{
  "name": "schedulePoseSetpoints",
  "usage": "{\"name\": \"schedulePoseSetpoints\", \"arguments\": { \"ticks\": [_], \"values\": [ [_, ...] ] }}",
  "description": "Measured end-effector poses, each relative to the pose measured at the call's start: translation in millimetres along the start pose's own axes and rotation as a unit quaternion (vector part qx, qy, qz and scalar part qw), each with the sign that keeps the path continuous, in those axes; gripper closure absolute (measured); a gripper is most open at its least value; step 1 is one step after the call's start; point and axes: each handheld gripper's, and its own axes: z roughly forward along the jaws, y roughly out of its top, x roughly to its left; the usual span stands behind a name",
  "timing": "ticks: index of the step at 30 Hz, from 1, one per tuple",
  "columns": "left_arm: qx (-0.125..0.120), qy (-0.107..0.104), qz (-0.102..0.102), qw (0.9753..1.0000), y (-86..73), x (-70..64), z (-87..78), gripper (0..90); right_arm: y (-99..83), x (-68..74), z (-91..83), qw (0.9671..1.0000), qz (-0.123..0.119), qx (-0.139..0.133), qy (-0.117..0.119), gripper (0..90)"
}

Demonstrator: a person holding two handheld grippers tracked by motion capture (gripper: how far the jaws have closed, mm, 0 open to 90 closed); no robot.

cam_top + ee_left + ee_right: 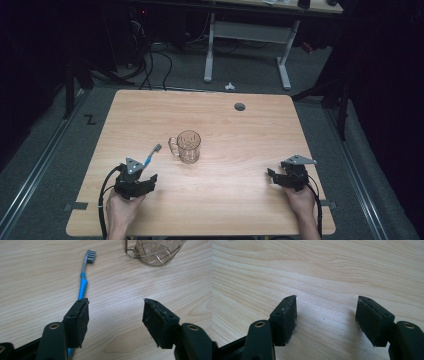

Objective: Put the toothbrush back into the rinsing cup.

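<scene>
Bright blue plastic toothbrush (83, 285) with grey neck and grey bristles, just past the black left claw (115, 312); beyond it a clear faceted glass mug (153, 252) (diamond-cut pattern), pale woodgrain table (37, 277) underneath.

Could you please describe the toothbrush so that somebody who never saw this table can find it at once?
Start from the wooden table and find the clear glass mug near its middle. To the left of the mug's handle, the toothbrush lies flat on the wood, its grey bristle head towards the mug and its handle running under the open left tool. It is the one thin, bright blue thing there.
</scene>
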Motion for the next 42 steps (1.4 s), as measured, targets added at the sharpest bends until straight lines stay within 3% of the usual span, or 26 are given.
{"name": "schedulePoseSetpoints", "arguments": {
  "ticks": [6, 12, 27, 32, 42],
  "values": [
    [0.018, 0.000, 0.003, 0.9998, 2.4, 4.6, 3.0, 38.8, 0.0, 0.0, 0.0, 1.0000, 0.000, 0.000, 0.000, 34.1],
    [0.021, -0.001, -0.003, 0.9998, 5.3, 9.0, 5.3, 38.8, 0.0, 0.0, 0.0, 1.0000, 0.000, 0.000, 0.000, 34.0],
    [0.046, 0.013, 0.014, 0.9988, 20.0, 16.2, 8.2, 40.6, 0.0, 0.0, 0.0, 1.0000, 0.000, 0.000, 0.000, 34.1],
    [0.047, 0.015, 0.010, 0.9987, 23.8, 20.4, 10.6, 41.4, 0.0, -0.1, 0.0, 1.0000, 0.000, 0.000, 0.000, 34.1],
    [0.071, 0.027, 0.020, 0.9969, 37.1, 27.6, 18.5, 45.1, 0.0, -0.1, 0.0, 1.0000, 0.000, 0.000, 0.000, 34.1]
  ]
}}
